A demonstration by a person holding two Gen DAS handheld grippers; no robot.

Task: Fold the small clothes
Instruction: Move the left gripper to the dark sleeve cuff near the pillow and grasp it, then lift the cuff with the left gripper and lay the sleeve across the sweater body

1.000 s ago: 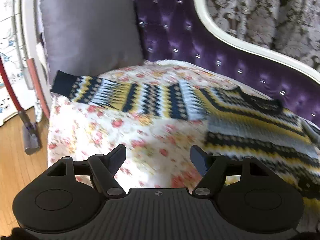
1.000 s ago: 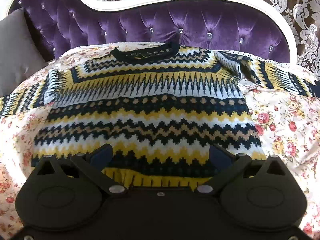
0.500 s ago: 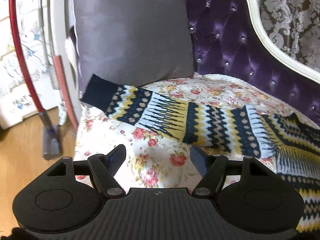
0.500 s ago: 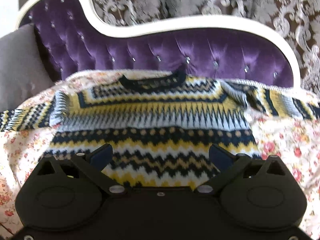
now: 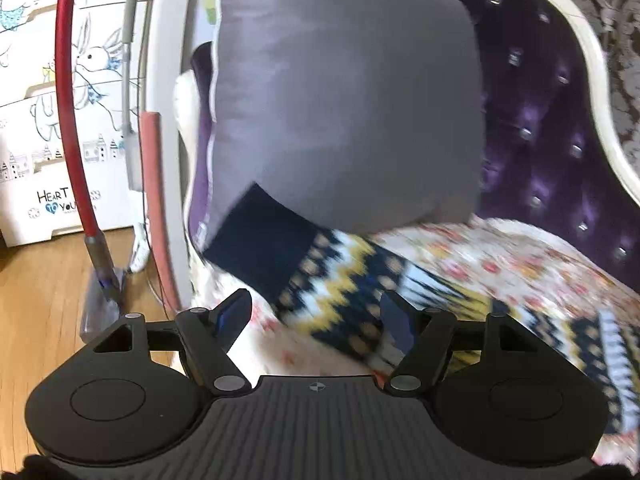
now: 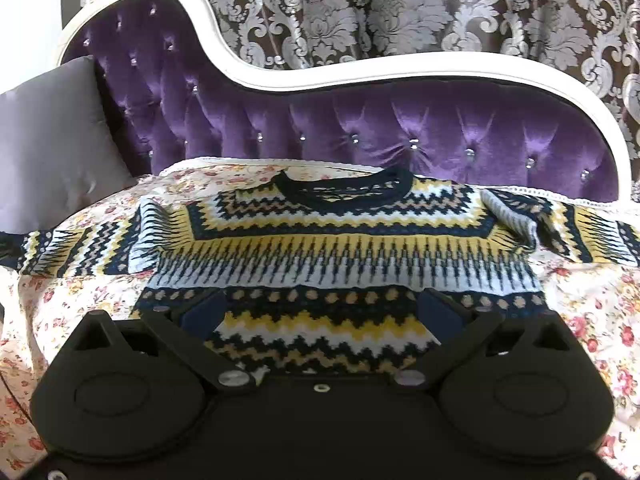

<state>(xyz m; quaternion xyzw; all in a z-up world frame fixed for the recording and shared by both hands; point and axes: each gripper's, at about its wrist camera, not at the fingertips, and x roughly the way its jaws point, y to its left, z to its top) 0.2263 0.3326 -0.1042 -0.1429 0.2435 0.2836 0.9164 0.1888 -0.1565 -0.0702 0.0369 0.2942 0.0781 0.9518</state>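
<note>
Swinging left since 1 s ago, the left gripper [image 5: 316, 316] has closed in on the sleeve's navy cuff [image 5: 256, 240], which now fills the space ahead of its spread, empty jaws; the right gripper [image 6: 320, 308], also spread wide and holding nothing, has drifted up the sweater [image 6: 344, 248] from hem toward chest.

The patterned knit lies flat, front up, on the floral cover [image 6: 592, 320] of the purple tufted sofa [image 6: 400, 128], its sleeves stretched out to both sides. It looks soft, thick and limp, likely to sag and stretch when lifted. The ribbed cuff seems the firmest place to pinch.

The cuff's far edge rests against the grey cushion [image 5: 344, 100]. Motion blur smears the left view. The hem is hidden behind the right gripper's body, and the other sleeve runs out of frame.
</note>
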